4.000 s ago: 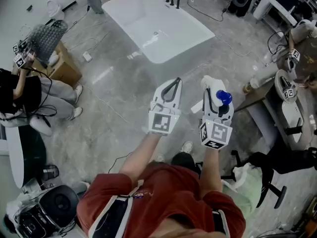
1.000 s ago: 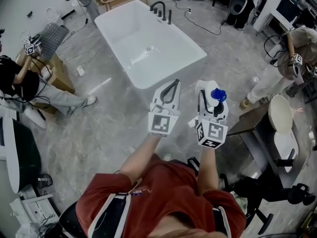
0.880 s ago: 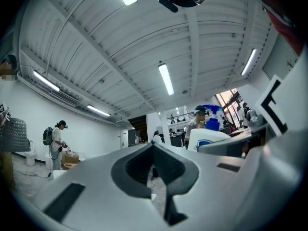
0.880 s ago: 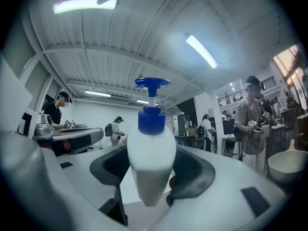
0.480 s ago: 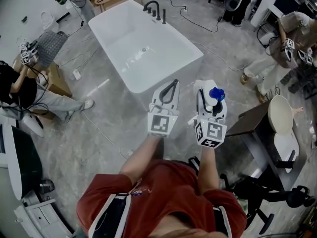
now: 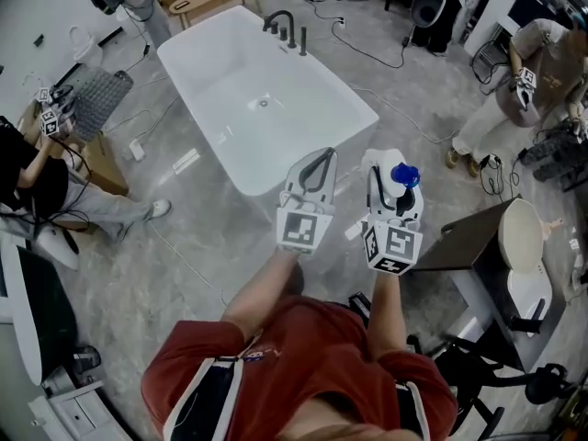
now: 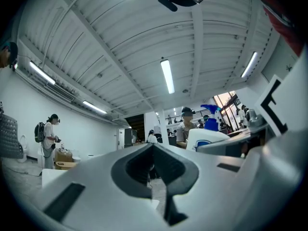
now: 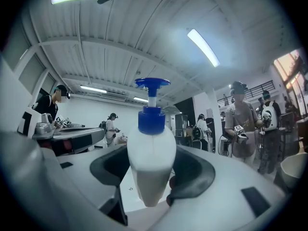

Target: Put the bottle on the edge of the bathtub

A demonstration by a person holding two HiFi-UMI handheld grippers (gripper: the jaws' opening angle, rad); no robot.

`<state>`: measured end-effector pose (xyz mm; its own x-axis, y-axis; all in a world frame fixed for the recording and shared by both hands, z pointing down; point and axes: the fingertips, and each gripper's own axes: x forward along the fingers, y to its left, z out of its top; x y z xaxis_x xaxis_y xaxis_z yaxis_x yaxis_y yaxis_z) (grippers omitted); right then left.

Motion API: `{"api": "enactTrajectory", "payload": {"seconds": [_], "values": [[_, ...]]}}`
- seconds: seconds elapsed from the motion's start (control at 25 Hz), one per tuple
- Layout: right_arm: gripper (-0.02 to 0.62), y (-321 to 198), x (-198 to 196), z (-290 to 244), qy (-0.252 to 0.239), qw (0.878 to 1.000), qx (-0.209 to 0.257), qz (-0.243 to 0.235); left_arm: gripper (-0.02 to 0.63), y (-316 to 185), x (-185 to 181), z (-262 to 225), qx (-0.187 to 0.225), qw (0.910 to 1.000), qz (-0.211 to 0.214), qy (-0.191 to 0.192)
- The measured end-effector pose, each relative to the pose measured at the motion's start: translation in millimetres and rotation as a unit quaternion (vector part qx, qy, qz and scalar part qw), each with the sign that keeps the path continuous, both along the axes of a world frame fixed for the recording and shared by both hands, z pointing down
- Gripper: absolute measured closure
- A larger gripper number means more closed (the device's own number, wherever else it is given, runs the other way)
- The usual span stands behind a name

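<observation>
A white bottle (image 6: 393,167) with a blue pump (image 6: 404,175) stands upright between the jaws of my right gripper (image 6: 390,171), which is shut on its body. In the right gripper view the bottle (image 8: 151,153) fills the middle, pump on top, with the right gripper (image 8: 151,179) clamped on its lower part. My left gripper (image 6: 317,161) is held beside it, shut and empty; in its own view the left gripper (image 7: 154,147) has its jaws meeting, and the bottle (image 7: 211,131) shows to the right. The white bathtub (image 6: 195,110) lies on the floor ahead, its near corner just beyond both grippers.
A black faucet (image 6: 283,26) stands on the tub's far rim. A seated person (image 6: 37,177) and a cardboard box (image 6: 106,168) are at the left. To the right are a standing person (image 6: 528,72), a dark table (image 6: 459,237) and a white chair (image 6: 519,242). Cables run over the grey floor.
The bathtub has drawn closer and shifted left in the head view. Both grippers keep the same pose, and the bottle stays in the right one.
</observation>
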<state>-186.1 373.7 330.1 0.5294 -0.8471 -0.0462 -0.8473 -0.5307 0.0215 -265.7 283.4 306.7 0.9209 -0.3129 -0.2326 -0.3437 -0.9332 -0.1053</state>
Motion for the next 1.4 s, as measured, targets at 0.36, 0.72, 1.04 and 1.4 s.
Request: {"api": "enactTrajectory", "payload": {"seconds": [0.36,0.72,1.04,1.4], "values": [[0.327,-70,29,3,-0.007,1.000,-0.008,-0.001,0.591,-71,26,0,-0.009,1.0000,-0.005,0.000],[0.327,-142,55,3,-0.007,1.000,-0.012,-0.004,0.591,-140,50,0,-0.010,0.9999,-0.008,0.002],[0.327,-188,56,-4,0.003,1.000,-0.015,0.002,0.591,-187,53,0,-0.017,0.9999,-0.002,0.004],[0.327,-200,89,-4,0.003,1.000,-0.008,0.008,0.591,-201,89,0,-0.011,0.9999,0.005,0.004]]}}
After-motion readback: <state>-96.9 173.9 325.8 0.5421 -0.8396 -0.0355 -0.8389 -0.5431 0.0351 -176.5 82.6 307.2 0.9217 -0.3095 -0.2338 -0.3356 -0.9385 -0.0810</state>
